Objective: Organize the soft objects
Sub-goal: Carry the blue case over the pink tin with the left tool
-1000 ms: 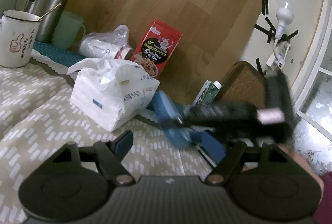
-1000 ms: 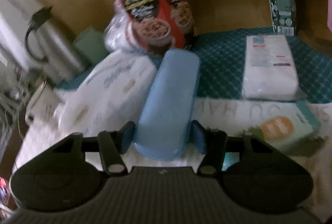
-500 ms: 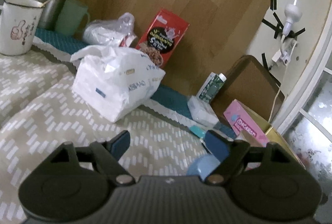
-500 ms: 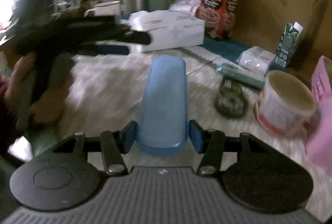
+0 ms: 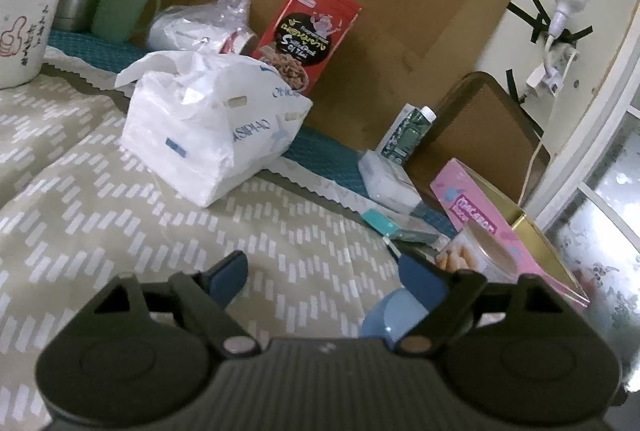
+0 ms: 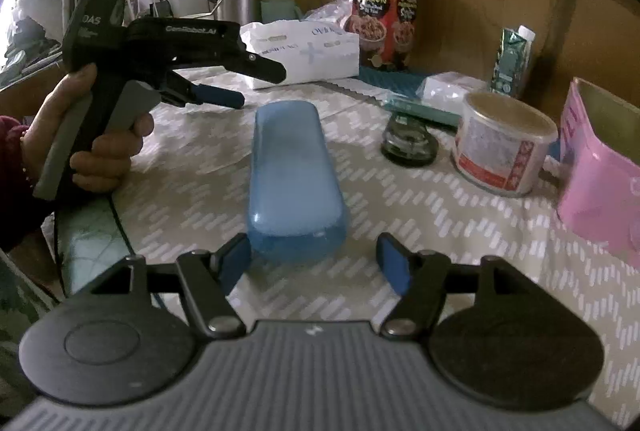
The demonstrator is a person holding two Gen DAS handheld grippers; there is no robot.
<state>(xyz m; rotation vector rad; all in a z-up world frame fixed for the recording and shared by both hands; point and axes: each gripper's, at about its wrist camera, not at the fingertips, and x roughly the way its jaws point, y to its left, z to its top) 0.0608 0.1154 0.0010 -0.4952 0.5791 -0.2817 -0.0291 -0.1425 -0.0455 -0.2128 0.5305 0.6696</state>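
From the left wrist, the left gripper (image 5: 320, 273) opens wide over bare desk (image 5: 120, 215), the blue case (image 5: 390, 315) low to its right; from the right wrist, the right gripper (image 6: 314, 263) is opening, the case (image 6: 294, 179) lying lengthwise straight ahead, released, its near end between the fingers (image 6: 394, 267).

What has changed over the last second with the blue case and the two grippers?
The right gripper carried the blue case away from the cereal box end, set it on the patterned cloth, and its jaws are opening off it. The left gripper, jaws opening too, holds nothing. The tissue pack and round tin stayed put.
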